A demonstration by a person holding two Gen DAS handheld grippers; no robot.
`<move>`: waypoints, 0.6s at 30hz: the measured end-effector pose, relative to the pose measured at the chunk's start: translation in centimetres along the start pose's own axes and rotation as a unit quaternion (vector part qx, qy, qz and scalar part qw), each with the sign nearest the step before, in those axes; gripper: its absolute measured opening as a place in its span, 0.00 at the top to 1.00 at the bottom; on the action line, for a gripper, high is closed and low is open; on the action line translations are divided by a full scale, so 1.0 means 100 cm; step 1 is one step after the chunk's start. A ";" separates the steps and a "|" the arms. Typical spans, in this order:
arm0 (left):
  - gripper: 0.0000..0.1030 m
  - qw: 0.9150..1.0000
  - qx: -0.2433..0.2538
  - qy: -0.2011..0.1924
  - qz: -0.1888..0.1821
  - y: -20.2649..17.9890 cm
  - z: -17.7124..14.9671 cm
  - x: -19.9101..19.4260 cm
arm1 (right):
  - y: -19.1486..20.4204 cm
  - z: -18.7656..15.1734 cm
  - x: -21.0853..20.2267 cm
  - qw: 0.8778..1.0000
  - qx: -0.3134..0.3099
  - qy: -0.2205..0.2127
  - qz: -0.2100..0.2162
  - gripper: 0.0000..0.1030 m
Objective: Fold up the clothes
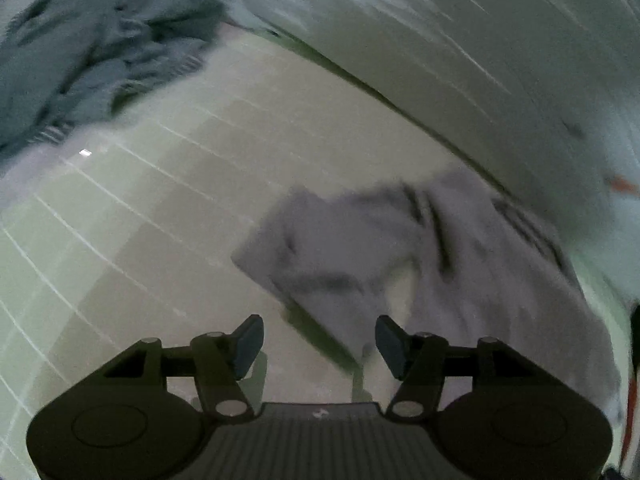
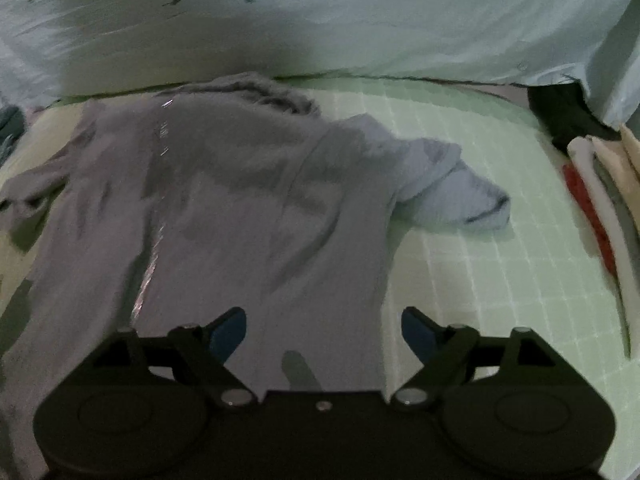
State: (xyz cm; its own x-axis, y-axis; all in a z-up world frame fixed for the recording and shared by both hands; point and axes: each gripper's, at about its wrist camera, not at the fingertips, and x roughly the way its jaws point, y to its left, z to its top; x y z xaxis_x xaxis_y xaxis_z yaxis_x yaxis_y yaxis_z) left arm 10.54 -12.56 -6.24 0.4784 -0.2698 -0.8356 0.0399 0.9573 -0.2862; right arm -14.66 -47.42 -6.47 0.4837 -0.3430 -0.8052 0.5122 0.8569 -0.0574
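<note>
A grey long-sleeved garment lies spread face up on the pale green checked sheet, its zip line running down the middle and one sleeve bunched to the right. My right gripper hovers above its lower part, open, nothing between the blue pads. In the left wrist view the same grey garment shows blurred, its sleeve end pointing left. My left gripper hangs over the sleeve's near edge, open and holding nothing.
A crumpled blue-grey garment lies at the far left of the sheet. A pale pillow or quilt with carrot prints runs along the back. Folded clothes and a dark item sit at the right.
</note>
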 end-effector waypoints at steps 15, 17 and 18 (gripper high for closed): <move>0.45 0.997 0.058 0.013 0.053 0.005 0.021 0.048 | -0.030 0.036 0.055 0.990 0.128 0.053 -0.011 0.17; 0.50 0.996 0.067 0.012 0.052 0.001 0.019 0.051 | -0.031 0.033 0.055 0.990 0.131 0.055 -0.014 0.17; 0.51 0.996 0.070 0.012 0.051 -0.001 0.018 0.052 | -0.033 0.032 0.055 0.989 0.134 0.056 -0.014 0.17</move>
State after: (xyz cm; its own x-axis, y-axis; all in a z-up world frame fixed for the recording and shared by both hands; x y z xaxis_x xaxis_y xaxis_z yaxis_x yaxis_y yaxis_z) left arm 14.58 -13.86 -9.78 0.4658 -0.1716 -0.8681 0.1148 0.9844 -0.1330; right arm -11.40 -53.32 -8.78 0.3916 -0.3077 -0.8672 0.7014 0.7098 0.0649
